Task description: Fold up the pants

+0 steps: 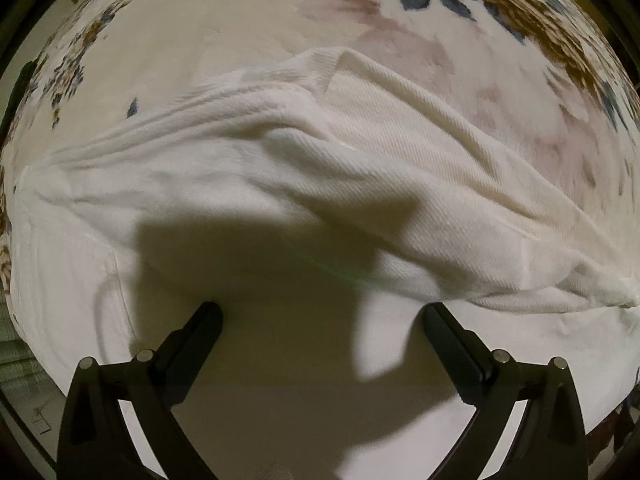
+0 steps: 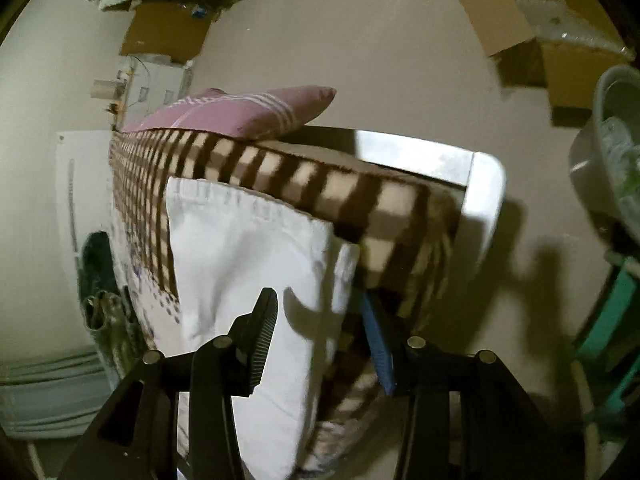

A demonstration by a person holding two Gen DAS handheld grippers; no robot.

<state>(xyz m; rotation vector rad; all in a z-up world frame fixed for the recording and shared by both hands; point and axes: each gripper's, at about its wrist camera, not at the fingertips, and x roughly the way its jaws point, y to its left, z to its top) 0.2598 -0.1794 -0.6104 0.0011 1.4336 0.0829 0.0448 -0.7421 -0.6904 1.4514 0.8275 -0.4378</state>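
The white pants (image 1: 280,184) lie spread over a floral bedspread (image 1: 520,40) in the left wrist view, with a fold ridge running across. My left gripper (image 1: 322,312) is open just above the near part of the cloth, holding nothing. In the right wrist view the white pants (image 2: 248,264) show their leg ends lying over the brown checked blanket (image 2: 380,208) at the bed's edge. My right gripper (image 2: 320,300) is open, its fingers standing either side of the cloth's edge, one finger (image 2: 264,320) over the pants.
A pink striped pillow (image 2: 248,112) lies on the bed's far end. A white bed frame corner (image 2: 484,192) sticks out. Cardboard boxes (image 2: 532,40) stand on the floor, with a pale basin (image 2: 612,140) on a green stand (image 2: 608,320) at the right.
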